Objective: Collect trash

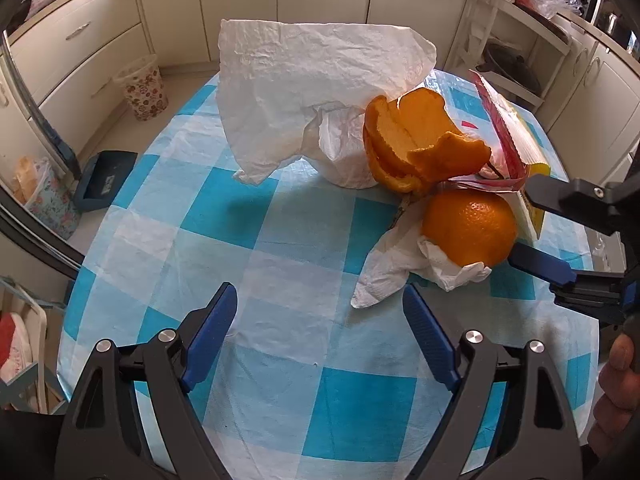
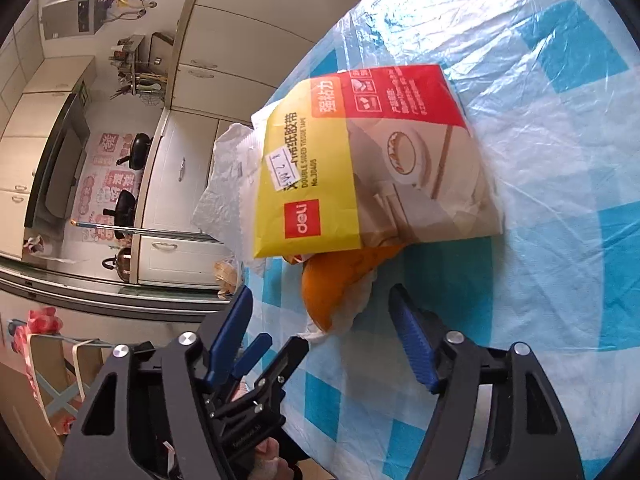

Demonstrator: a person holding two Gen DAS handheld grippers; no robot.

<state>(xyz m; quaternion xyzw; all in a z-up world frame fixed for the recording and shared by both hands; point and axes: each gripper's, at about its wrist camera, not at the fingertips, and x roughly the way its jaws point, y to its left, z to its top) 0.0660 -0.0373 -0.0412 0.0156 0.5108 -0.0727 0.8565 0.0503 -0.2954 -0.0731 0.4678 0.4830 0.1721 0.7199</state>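
The table (image 1: 280, 240) wears a cloth of blue and white squares, and it fills the space under both grippers.

Far in front of the left gripper (image 1: 320, 304) lies a big white paper (image 1: 304, 92), all crumpled. To the right of it, still ahead of that gripper, sits a curl of orange peel (image 1: 420, 144). Closer in and to the right is a whole orange (image 1: 470, 228), resting on a small tissue (image 1: 404, 268). The tissue's tip lies just ahead of the left gripper's right finger (image 1: 430, 340).

The left gripper stands wide, with nothing but cloth between its blue fingers.

The right gripper (image 2: 322, 306) comes in from the right side in the left view (image 1: 532, 224). One finger (image 1: 540, 268) is right by the orange, low on its right side. I cannot tell if it touches. Its jaws stand partly apart, and the orange (image 2: 340, 284) and tissue (image 2: 352, 316) sit just ahead of its tips, not squeezed.

Beyond the orange, straight ahead of the right gripper, a paper pack (image 2: 372, 160) leans over the fruit. It is yellow, red and brown. A red square says "deli". Other words say "DOUBLE SIDED TISSUE TAPE". A small white sticker with handwriting is stuck on the yellow part.

A hand (image 1: 618, 384) shows at the right edge of the left view.
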